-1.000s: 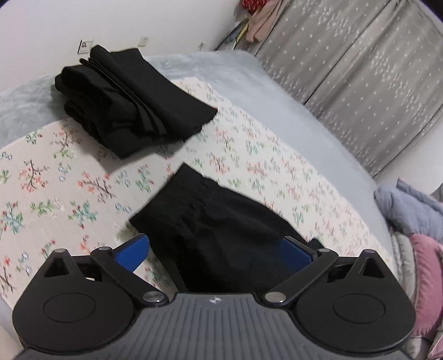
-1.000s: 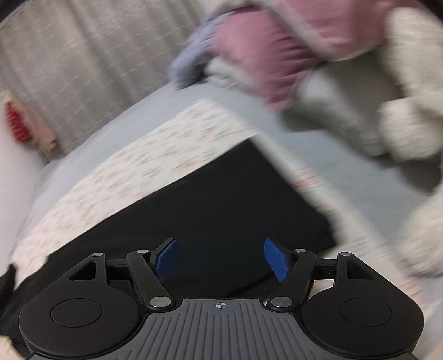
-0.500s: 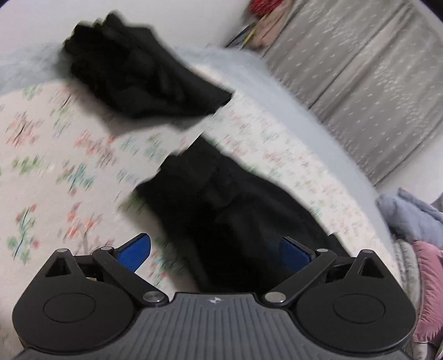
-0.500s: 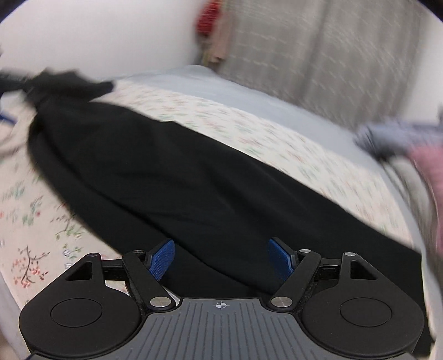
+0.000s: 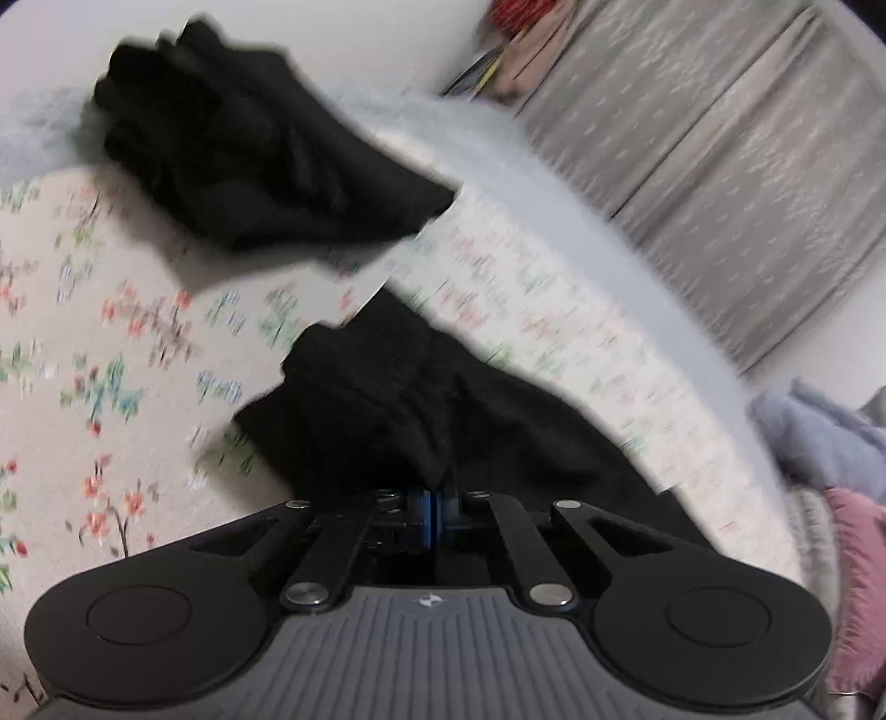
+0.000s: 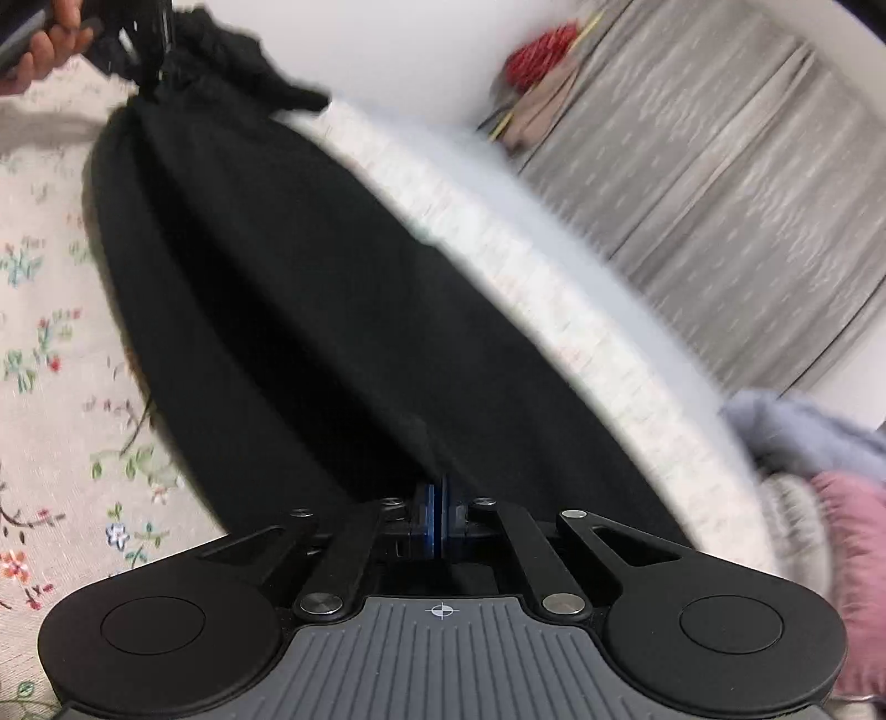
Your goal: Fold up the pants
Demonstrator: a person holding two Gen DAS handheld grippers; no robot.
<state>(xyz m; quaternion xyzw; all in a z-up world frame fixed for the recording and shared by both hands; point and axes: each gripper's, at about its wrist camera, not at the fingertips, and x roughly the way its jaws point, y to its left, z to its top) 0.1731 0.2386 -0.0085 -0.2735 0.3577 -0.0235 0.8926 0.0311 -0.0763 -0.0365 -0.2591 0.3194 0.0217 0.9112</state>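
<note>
- On the floral sheet (image 5: 127,354): black pants (image 5: 421,399), bunched at one end and running off toward the lower right of the left wrist view.
- At the near edge of that bunch: left gripper (image 5: 434,512), blue pads (image 5: 425,515) pressed together on a ridge of the black cloth.
- In the right wrist view: same pants (image 6: 310,310), stretched as a long dark band from the top left down to the camera, across the sheet (image 6: 50,399).
- At the near end of that band: right gripper (image 6: 441,518), blue pads (image 6: 426,518) closed on a fold of the cloth.
- At the far end, top left of the right wrist view: cloth gathered to a point by a dark shape, probably the other gripper; a hand (image 6: 52,33) just beside it; blur too strong for detail.
- Further back on the sheet, left wrist view: pile (image 5: 260,160) of black folded clothes, apart from the pants.
- Under the sheet: pale blue blanket (image 5: 554,183), showing along the far side.
- Behind: grey curtain (image 5: 736,166), white wall (image 5: 360,39), red and pink items (image 5: 515,33) near the curtain's edge.
- At the right edge: heap of bedding, blue-grey (image 5: 814,437) over pink (image 5: 858,559).
</note>
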